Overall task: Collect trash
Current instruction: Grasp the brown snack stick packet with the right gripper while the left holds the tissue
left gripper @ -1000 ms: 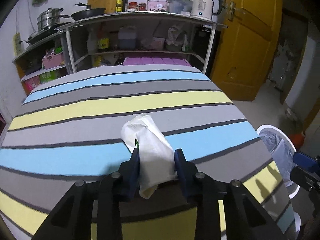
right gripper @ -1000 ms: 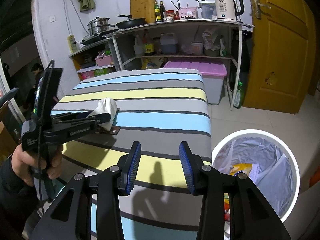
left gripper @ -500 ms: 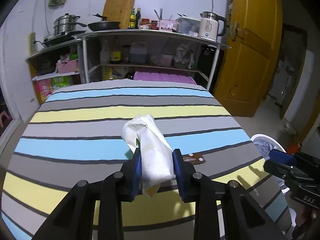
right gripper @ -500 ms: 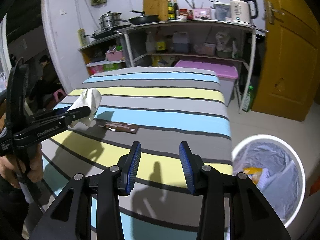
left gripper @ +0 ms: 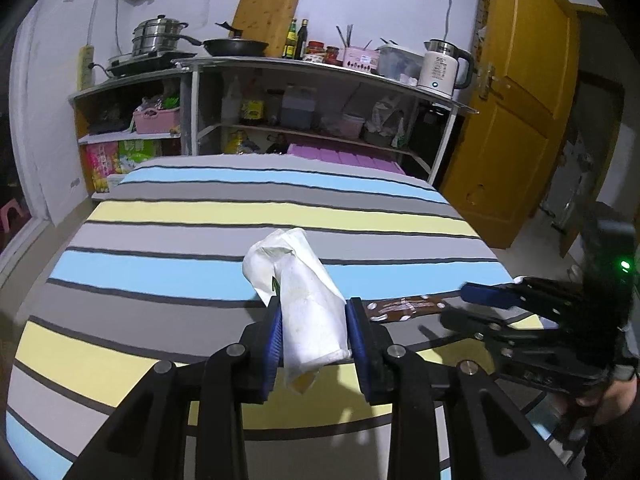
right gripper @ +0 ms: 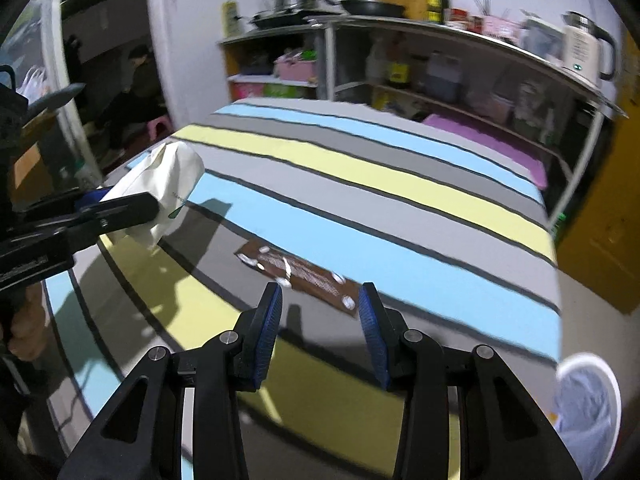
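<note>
My left gripper [left gripper: 313, 316] is shut on a crumpled white paper bag [left gripper: 304, 292] and holds it above the striped table [left gripper: 160, 272]. The bag also shows at the left of the right wrist view [right gripper: 164, 184]. A flat brown wrapper [right gripper: 298, 270] with white marks lies on the table's grey stripe. It also shows in the left wrist view [left gripper: 404, 307]. My right gripper [right gripper: 320, 300] is open and empty, just short of the wrapper's near edge. In the left wrist view the right gripper [left gripper: 480, 306] is at the right, with its tips by the wrapper.
A white trash bin [right gripper: 588, 404] lined with a bag stands on the floor at the table's right. A metal shelf rack [left gripper: 320, 80] with pots, a pan and a kettle stands behind the table. A yellow door [left gripper: 516, 120] is at the right.
My left gripper has lifted the white bag higher off the table. My right gripper has swung left from the bin side and come down close to the brown wrapper.
</note>
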Demonstrator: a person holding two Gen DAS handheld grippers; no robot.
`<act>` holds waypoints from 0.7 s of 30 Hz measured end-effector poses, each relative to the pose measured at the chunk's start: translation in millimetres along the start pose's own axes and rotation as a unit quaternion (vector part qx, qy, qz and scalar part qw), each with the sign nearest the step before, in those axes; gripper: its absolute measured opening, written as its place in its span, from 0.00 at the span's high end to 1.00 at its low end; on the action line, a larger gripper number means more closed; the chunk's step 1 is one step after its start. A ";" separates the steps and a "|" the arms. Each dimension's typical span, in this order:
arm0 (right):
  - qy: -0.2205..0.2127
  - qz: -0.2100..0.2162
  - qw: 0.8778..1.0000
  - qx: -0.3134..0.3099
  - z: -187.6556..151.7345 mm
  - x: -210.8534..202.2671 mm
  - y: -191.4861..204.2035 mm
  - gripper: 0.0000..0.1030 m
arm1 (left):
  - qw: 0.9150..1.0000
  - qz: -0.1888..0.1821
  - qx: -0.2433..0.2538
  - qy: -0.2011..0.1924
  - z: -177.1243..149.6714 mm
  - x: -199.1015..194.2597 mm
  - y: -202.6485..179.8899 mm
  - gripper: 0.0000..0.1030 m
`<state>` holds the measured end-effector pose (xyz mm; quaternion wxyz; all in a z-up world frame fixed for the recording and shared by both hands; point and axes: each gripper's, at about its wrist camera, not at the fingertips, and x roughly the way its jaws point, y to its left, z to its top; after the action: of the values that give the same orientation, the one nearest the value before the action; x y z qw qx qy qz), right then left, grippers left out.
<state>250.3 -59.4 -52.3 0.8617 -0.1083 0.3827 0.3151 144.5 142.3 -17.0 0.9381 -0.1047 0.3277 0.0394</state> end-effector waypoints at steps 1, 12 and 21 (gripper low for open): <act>0.007 0.002 1.000 -0.007 2.6 8.2 0.0 0.60 | 1.000 -0.001 -0.003 0.002 -0.9 0.4 3.2 0.70; 0.052 0.013 0.997 -0.062 13.1 37.6 -0.8 0.60 | 1.000 -0.013 -0.015 0.007 -3.2 7.3 17.4 0.69; 0.055 0.009 0.998 -0.009 4.2 24.0 5.1 0.77 | 1.000 -0.021 -0.013 0.011 -6.4 5.6 11.2 0.68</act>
<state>261.8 -42.7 -66.6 0.8353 -0.1292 0.4279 0.3200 143.4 151.8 -27.3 0.9336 -0.1238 0.3354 0.0228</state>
